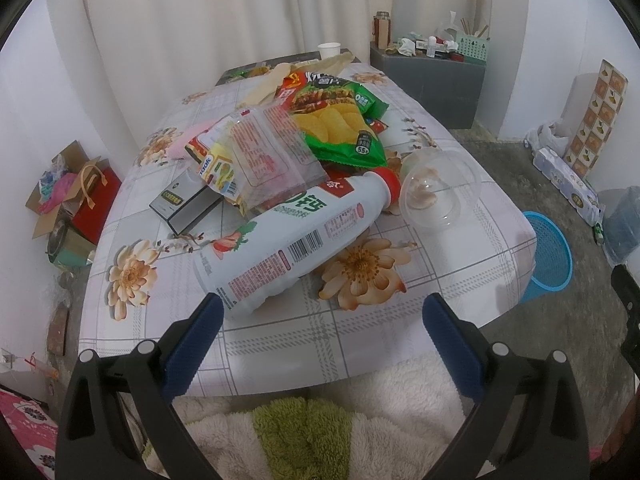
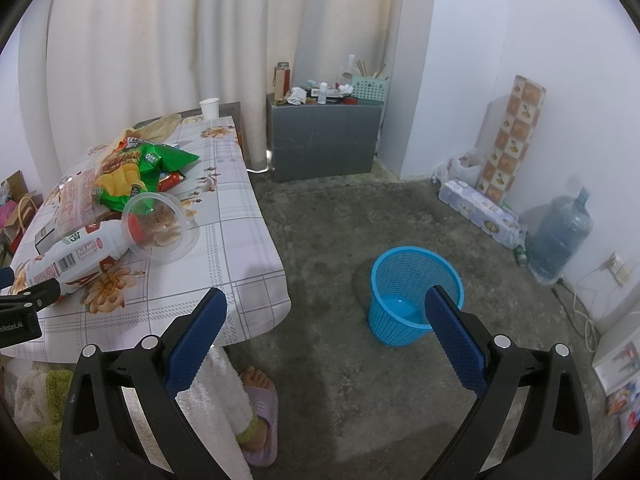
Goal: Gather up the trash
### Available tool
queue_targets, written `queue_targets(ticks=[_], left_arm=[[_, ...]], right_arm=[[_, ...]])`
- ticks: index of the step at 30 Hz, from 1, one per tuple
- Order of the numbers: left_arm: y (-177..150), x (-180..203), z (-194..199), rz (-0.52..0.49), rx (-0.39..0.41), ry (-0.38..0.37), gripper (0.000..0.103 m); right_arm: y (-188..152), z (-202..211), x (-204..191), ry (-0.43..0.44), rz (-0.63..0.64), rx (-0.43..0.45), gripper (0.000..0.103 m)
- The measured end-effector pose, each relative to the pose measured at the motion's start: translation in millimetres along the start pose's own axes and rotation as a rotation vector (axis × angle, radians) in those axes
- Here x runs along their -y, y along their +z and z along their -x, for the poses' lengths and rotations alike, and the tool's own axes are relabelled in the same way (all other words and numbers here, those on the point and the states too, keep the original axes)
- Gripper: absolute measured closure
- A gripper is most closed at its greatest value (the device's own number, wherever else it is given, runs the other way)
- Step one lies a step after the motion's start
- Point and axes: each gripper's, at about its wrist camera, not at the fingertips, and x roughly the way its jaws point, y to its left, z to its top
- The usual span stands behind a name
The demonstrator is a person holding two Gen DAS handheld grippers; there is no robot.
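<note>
Right now left gripper (image 1: 322,312) spread wide, holding nothing, hovering over near table (image 1: 280,344) edge with the white bottle (image 1: 288,236) just ahead and slightly toward its left finger; bottle base almost between the pads, not touching as far as visible. Bottle lying on its side, long axis running diagonally from near-left base up to red cap at far-right, so jaws likely need a slight turn to close across the body rather than along it. Cap end resting against clear plastic cup (image 1: 438,188), also tipped over, mouth toward camera, residue inside. Behind bottle, piled: clear wrapper (image 1: 272,152) lying over the bottle's far end, green chip bag (image 1: 340,128), small grey box (image 1: 186,204) to the left. Right gripper (image 2: 324,308) also wide, empty, held off the table's right edge over bare floor, pointed toward blue basket (image 2: 416,292) standing upright on the floor, well apart from the table. Left clearly nearer the bottle. Open tablecloth on the near right side, free room for sliding out; likely risk is nudging the cup or dragging the wrapper when lifting
</note>
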Motion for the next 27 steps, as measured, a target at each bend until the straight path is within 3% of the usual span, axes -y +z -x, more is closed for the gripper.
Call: queue_targets(ticks=[18,27], left_arm=[[1.8,-7.1,-5.9,0.015,-0.014,-0.023,0.005],[18.2,-36.1,-9.2,0.1,0.055,-0.049,0.005]], right_arm=[[-1.0,-2.9,-3.2,0.01,0.003,-0.01,0.008],[16.4,-20.6,-28.1,0.065,-0.015,-0.02,0.008]])
